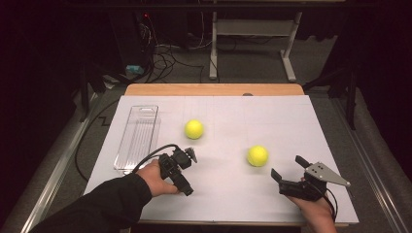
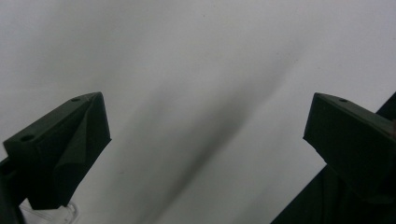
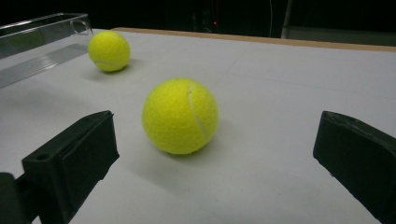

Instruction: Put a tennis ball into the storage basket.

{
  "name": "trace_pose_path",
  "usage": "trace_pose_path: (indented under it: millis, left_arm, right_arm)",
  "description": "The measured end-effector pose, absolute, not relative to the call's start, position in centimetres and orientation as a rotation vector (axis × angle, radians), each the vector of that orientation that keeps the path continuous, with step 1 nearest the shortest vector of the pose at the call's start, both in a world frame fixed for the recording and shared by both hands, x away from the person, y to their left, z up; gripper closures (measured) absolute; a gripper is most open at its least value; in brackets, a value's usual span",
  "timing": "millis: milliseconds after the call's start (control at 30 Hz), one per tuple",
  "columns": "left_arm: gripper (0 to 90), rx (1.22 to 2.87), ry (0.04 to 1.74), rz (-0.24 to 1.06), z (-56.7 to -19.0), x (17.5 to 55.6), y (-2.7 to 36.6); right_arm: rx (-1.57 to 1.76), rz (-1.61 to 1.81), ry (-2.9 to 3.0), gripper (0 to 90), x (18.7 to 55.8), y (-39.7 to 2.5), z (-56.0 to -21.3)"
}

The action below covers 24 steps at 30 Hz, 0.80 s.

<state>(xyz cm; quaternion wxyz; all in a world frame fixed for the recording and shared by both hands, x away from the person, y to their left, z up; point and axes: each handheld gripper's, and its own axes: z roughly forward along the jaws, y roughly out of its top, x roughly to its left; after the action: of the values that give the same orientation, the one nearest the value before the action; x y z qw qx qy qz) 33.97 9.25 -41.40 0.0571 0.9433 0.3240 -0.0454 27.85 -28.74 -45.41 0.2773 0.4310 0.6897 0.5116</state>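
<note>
A white table is seen from above, with a person's forearms entering from the bottom edge. At far left lies a long clear plastic tray, empty, running away from the viewer. Just right of its near end, the left gripper hangs low over bare tabletop, its jaws spread wide and holding nothing; its own view shows plain white surface between them. Further right and farther back sits the first tennis ball, near the tray but apart from it. Right of centre sits the second tennis ball, loose on the table. At far right, the right gripper points toward this ball, jaws wide open and empty, the ball lying ahead of them, not yet between them. The likely risk is a nudge: a round ball on a smooth surface may roll away if one jaw touches first or the jaws close off-centre. Nothing stands between gripper and ball; the path to the tray crosses the left gripper and the first ball.
</note>
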Motion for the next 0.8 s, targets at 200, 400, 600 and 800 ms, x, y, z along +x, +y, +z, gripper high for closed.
trace_pose_path:
  millis: [200,400,600,800]
  left_arm:
    - [0.6,2.863,0.986,-0.133,-41.4,34.1,9.1]
    - [0.6,2.854,0.978,-0.129,-41.3,34.3,9.0]
    - [0.6,2.855,0.973,-0.129,-41.0,34.3,8.8]
    - [0.6,2.855,0.964,-0.127,-40.9,34.3,8.7]
  right_arm:
    - [1.136,1.340,1.877,0.0,28.0,-28.3,-45.5]
    - [1.119,1.289,1.912,0.0,29.0,-26.9,-45.0]
    - [1.132,1.192,2.001,0.0,31.8,-24.9,-45.1]
    - [1.170,1.082,2.085,0.0,34.3,-23.1,-45.6]
